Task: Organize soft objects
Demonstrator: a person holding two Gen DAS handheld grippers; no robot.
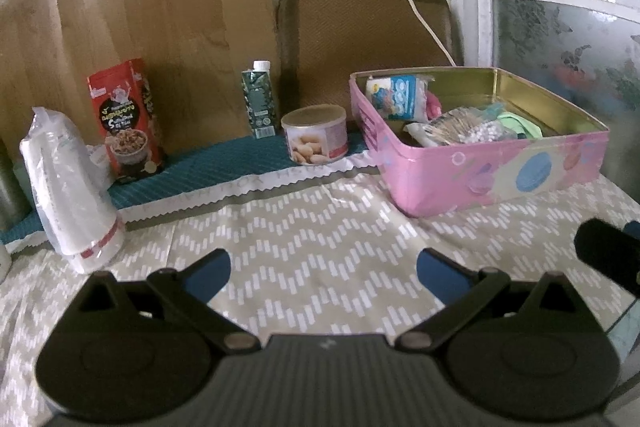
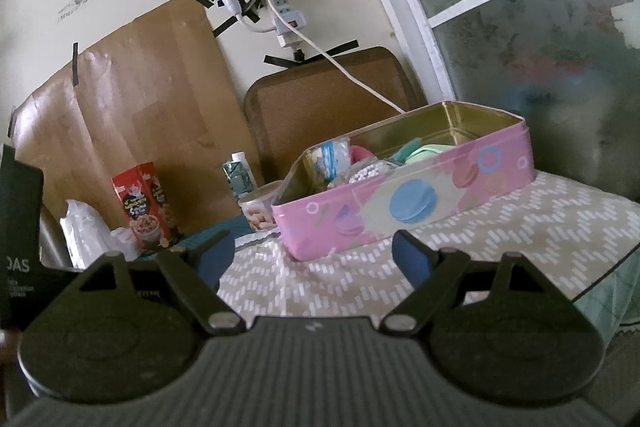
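A pink tin box (image 1: 504, 171) with macaron pictures stands on the chevron tablecloth; it also shows in the right wrist view (image 2: 408, 203). Inside lie a blue-and-white tissue pack (image 1: 400, 97), a clear bag of small items (image 1: 460, 131), a green soft item (image 1: 520, 125) and a pink one (image 1: 434, 103). My left gripper (image 1: 324, 271) is open and empty, low over the cloth in front of the box. My right gripper (image 2: 314, 255) is open and empty, just in front of the box's long side.
Along the back stand a red cereal box (image 1: 126, 123), a dark green carton (image 1: 260, 101), a nut can (image 1: 316, 141) and a bagged stack of white cups (image 1: 72, 195). A brown cushion (image 1: 360, 35) and a wooden board (image 1: 140, 7) lean on the wall. The table edge (image 2: 608, 267) is at right.
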